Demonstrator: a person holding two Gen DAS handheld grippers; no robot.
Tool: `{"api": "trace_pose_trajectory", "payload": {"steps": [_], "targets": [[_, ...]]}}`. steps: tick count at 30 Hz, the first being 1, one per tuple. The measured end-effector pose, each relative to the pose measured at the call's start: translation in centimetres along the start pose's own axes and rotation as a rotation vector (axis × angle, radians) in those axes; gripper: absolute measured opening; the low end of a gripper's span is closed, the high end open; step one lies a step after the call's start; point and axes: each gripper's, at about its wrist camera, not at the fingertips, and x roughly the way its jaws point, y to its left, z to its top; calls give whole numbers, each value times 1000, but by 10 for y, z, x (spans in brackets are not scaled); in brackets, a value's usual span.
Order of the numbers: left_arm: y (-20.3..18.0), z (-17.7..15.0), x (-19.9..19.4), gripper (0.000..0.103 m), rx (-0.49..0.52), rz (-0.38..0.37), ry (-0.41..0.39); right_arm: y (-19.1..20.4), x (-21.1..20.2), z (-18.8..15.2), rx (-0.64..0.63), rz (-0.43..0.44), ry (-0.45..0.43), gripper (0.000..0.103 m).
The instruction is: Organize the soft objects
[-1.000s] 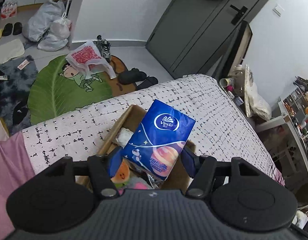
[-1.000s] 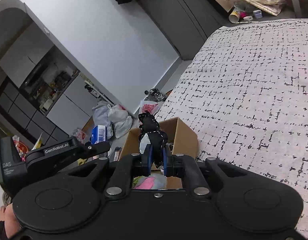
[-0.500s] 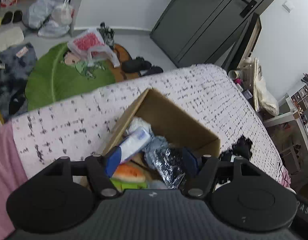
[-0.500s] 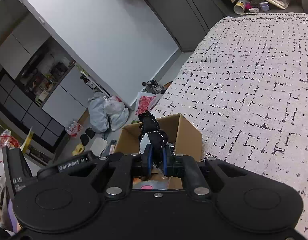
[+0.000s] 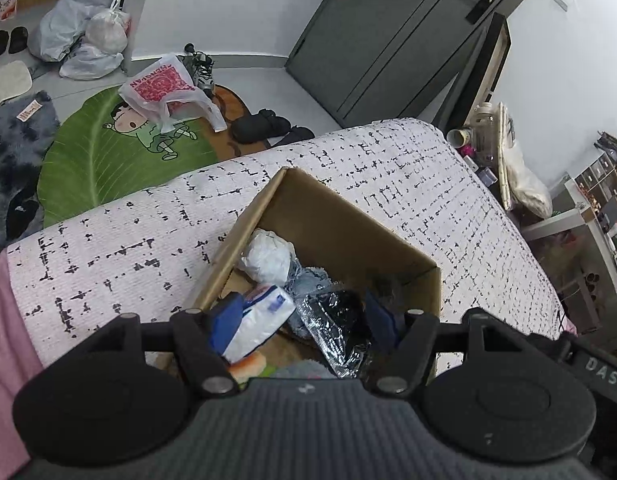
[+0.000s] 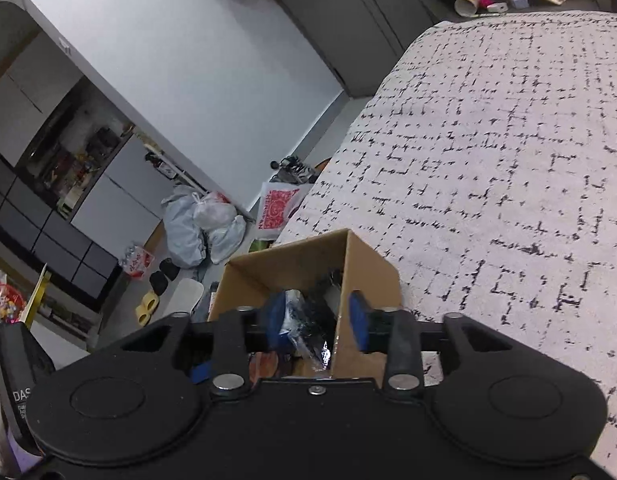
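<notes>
A brown cardboard box (image 5: 348, 216) sits on the white, black-flecked bed (image 5: 120, 240). It holds soft things: a blue and white tissue pack (image 5: 256, 316), a white crumpled bag (image 5: 268, 256), a black item in clear wrap (image 5: 336, 320) and a grey-blue cloth (image 5: 308, 280). My left gripper (image 5: 304, 320) is open and empty just above the box. My right gripper (image 6: 318, 316) is open over the box (image 6: 368, 268), with the black wrapped item (image 6: 308, 320) lying loose between its fingers inside the box.
The bed (image 6: 488, 160) stretches right of the box. On the floor lie a green leaf rug (image 5: 108, 152), a red and white plastic bag (image 5: 164, 88), black slippers (image 5: 268, 128) and grey bags (image 5: 80, 28). Dark wardrobe doors (image 5: 388, 32) stand behind.
My left gripper opened and dropped the blue tissue pack into the box. My right gripper opened and let the black wrapped item fall into the box.
</notes>
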Motion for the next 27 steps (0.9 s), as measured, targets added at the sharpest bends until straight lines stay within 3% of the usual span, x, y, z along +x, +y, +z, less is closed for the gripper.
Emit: {"api": "trace_pose_trajectory", "payload": {"steps": [5, 12, 16, 22, 27], "targets": [[-6, -1, -8, 71, 11, 26, -13, 3, -8, 0, -5, 0, -5, 53], [-27, -6, -27, 82, 72, 49, -43, 5, -32, -1, -11, -47, -34, 76], [-43, -9, -39, 87, 125, 99, -82, -1, -52, 3, 12, -103, -32, 81], [-63, -17, -60, 90, 180, 74, -73, -5, -88, 3, 16, -163, -35, 93], [-82, -24, -83, 93, 239, 74, -81, -4, -124, 6, 7, -187, -62, 97]]}}
